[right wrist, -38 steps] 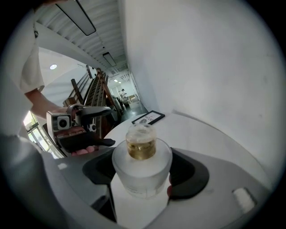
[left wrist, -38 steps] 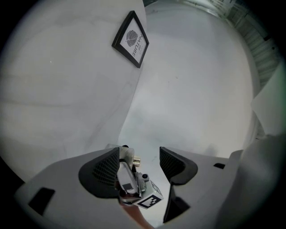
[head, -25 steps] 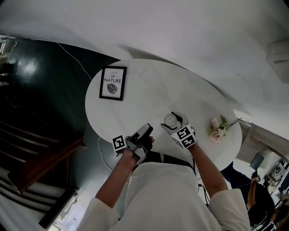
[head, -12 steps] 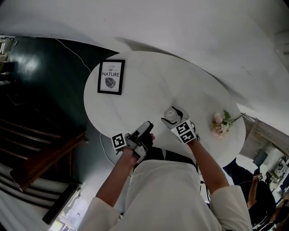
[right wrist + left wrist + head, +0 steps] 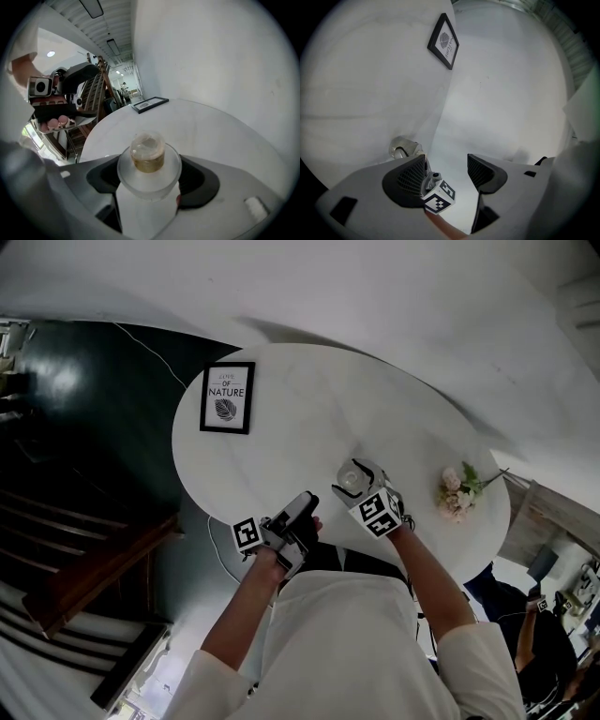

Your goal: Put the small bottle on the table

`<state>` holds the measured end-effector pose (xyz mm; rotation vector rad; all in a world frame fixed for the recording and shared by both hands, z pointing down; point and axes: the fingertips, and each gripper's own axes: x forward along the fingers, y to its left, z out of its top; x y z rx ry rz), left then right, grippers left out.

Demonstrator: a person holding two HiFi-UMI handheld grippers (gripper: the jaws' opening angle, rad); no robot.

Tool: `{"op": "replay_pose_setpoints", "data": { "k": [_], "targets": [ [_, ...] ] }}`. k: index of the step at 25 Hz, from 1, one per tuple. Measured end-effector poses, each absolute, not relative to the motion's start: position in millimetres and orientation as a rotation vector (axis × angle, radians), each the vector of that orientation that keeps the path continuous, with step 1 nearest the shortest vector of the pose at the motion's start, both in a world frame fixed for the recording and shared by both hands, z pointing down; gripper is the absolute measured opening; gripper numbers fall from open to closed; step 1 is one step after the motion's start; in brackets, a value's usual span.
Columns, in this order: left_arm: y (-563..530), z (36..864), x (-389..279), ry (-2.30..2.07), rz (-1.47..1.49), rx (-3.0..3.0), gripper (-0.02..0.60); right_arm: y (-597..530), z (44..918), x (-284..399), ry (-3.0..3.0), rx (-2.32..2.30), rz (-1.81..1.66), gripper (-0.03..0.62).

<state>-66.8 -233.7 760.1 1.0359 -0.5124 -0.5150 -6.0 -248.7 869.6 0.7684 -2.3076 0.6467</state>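
The small bottle is clear glass with a cork stopper and stands upright between the jaws of my right gripper, which is shut on it. In the head view the bottle and right gripper are over the near part of the round white table. I cannot tell whether the bottle's base touches the top. My left gripper hovers at the table's near edge, left of the bottle. It is open with nothing between its fingers. The bottle shows beyond its left jaw.
A black-framed leaf print lies at the table's far left. A small bunch of pale flowers lies at the right edge. Dark floor and wooden stairs are to the left of the table.
The right gripper has kept its hold on the bottle and barely shifted over the table. The left gripper has stayed put, open. The head view has drifted slightly.
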Motion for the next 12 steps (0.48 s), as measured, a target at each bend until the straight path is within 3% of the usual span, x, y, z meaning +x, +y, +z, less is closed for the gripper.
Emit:
{"op": "replay_pose_setpoints", "data": {
  "k": [12],
  "targets": [
    [-221,748,-78,-0.502,-0.53,1.067,0.278,-239,872,-5,-2.26,0.77,0.537,0.351]
  ]
}}
